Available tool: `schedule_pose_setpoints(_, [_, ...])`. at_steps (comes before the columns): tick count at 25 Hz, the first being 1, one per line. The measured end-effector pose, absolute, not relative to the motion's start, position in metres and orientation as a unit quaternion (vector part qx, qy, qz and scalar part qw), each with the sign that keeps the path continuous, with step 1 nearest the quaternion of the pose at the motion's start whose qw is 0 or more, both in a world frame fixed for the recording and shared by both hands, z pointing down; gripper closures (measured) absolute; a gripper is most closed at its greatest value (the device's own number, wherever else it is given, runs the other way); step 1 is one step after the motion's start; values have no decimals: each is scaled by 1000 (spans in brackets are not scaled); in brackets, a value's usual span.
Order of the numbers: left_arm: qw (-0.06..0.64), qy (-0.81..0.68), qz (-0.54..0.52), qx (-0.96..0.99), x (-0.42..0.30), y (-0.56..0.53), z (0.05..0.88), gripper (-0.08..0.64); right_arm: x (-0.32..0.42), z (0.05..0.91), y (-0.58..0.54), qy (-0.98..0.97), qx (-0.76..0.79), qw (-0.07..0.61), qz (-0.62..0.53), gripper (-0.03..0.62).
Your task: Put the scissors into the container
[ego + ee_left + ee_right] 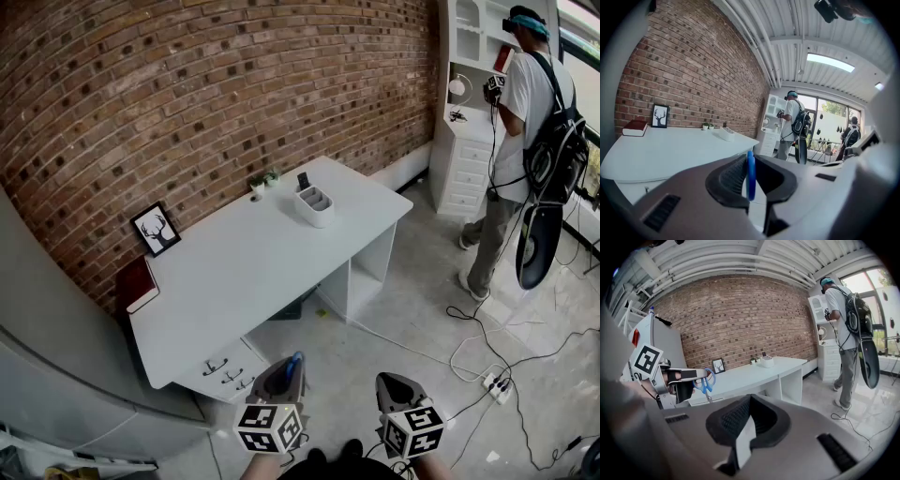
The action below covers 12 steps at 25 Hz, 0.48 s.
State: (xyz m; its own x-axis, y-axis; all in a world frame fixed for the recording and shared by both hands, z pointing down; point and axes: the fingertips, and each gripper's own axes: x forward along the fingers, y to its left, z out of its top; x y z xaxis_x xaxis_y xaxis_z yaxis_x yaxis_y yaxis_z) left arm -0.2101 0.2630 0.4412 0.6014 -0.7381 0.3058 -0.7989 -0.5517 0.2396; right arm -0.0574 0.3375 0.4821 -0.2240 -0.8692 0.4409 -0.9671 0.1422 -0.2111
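Left gripper [287, 367] carries the scissors [750, 176] off the counter [253, 267]; container [315, 206] stands well apart from it.
Left jaws: nearly closed, clamped on the blue handle of the scissors, which sits edge-on between the pads; in the right gripper view the handle loops project beyond the jaws and the blades hang below them. Right gripper [395, 382]: jaws together, nothing between them. Both grippers are over the floor, in front of the counter's drawer end. The container, a white divided tray, stands at the counter's far end near the brick wall, beside two small potted plants [263, 179]. A framed deer picture [156, 229] and a red book [137, 283] occupy the counter's near end.
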Motion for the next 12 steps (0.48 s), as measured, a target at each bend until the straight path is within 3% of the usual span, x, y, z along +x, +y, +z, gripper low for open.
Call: schedule_pose_setpoints(12, [180, -442, 88, 874, -198, 271, 442, 515, -43, 479, 344, -746, 617, 84, 237, 592])
